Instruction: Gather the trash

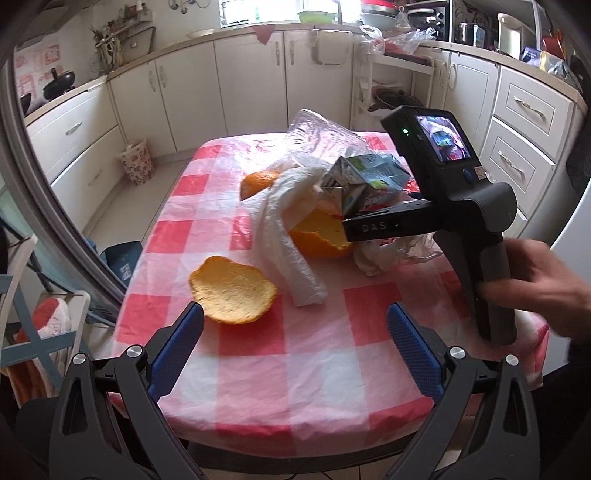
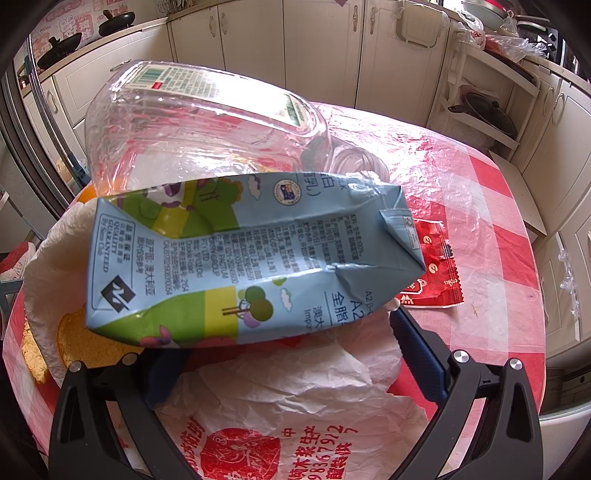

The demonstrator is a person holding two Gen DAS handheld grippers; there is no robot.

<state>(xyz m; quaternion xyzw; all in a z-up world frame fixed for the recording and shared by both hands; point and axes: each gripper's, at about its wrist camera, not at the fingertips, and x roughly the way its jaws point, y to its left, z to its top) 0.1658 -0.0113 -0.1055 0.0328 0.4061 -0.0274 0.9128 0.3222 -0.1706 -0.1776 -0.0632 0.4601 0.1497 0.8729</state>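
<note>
Left hand-held gripper (image 1: 294,334) hovers open over the table (image 1: 295,369) near edge, holding nothing. Orange peel (image 1: 232,295) lies just beyond it. Right hand-held gripper (image 2: 280,354) is clamped on the crushed milk carton (image 2: 243,254), mid-table above the white plastic bag (image 2: 295,398); clear plastic bottle (image 2: 192,122) behind.

Both views are bright and lit by daylight. In the left wrist view the source is a window (image 1: 280,11) at the top edge, overexposed to near white. Shadows on the table (image 1: 295,354) are soft and faint. The person's hand (image 1: 535,284) at the right edge shows motion blur; the remainder is sharp. In the right wrist view, strong glare washes out the clear plastic bottle (image 2: 207,122) and the plastic film toward the table's far edge. The milk carton (image 2: 251,258) print is legible. Both views show heavy fisheye distortion: cabinet lines bow, and the corners are vignetted black.
</note>
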